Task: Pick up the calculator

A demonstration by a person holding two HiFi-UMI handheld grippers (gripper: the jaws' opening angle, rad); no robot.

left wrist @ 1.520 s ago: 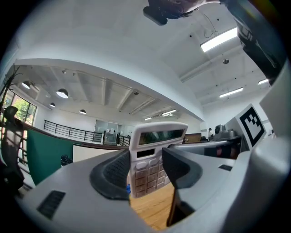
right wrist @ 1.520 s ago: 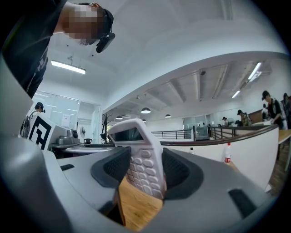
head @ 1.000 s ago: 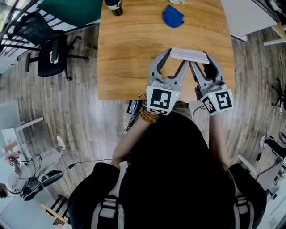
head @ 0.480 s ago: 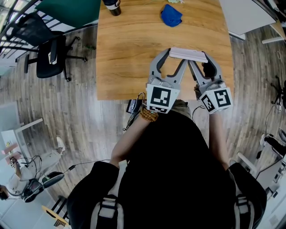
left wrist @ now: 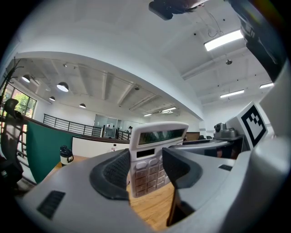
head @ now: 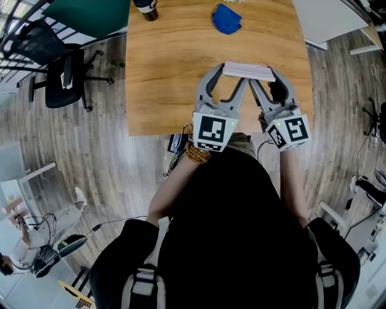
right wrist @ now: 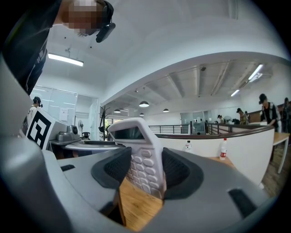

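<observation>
A grey-white calculator (head: 248,70) stands upright above the wooden table (head: 169,66), keys towards me. In the left gripper view the calculator (left wrist: 152,157) has its left edge at the left pad, and the rest runs behind the right pad. In the right gripper view the calculator (right wrist: 143,159) has its right edge against the right pad and reaches behind the left pad. My left gripper (head: 234,73) and right gripper (head: 263,77) sit side by side with jaws spread. The calculator looks wedged between their outer fingers. I cannot tell if its lower edge touches the table.
A blue cloth (head: 226,19) and a dark cup (head: 145,8) sit at the table's far side. A black office chair (head: 63,75) stands left of the table. A white desk (head: 329,21) is at the right. Both grippers are near the table's front edge.
</observation>
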